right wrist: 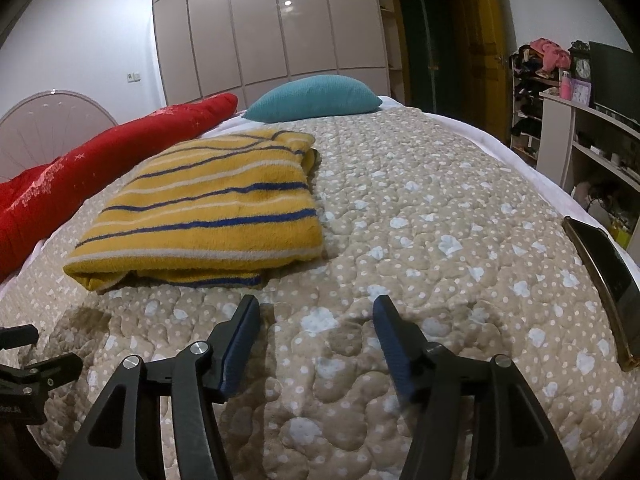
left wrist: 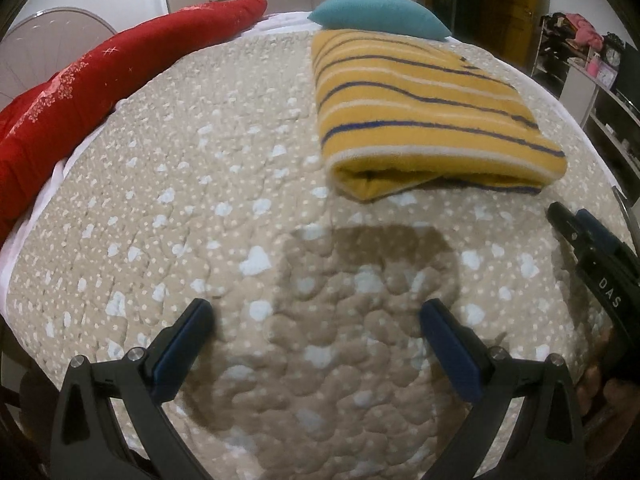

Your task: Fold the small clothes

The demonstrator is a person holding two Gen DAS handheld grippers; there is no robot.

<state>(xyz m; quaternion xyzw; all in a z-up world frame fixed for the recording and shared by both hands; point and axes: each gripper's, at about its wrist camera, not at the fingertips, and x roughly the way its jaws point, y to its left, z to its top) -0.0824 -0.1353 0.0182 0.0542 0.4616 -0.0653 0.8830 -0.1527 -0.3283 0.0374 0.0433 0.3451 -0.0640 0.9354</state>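
Folded yellow fleece garment with blue stripes, centre left on beige quilted bedspread. Left gripper and right gripper: jaws apart, empty, bottom of frame.

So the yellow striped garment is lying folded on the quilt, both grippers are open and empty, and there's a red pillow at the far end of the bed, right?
Not quite: the pillow at the far end is teal, not red; the right wrist view shows it clearly. The red thing is a long cushion along the side. The rest holds: the yellow striped garment lies folded on the quilt, and the left gripper and right gripper are open and empty.
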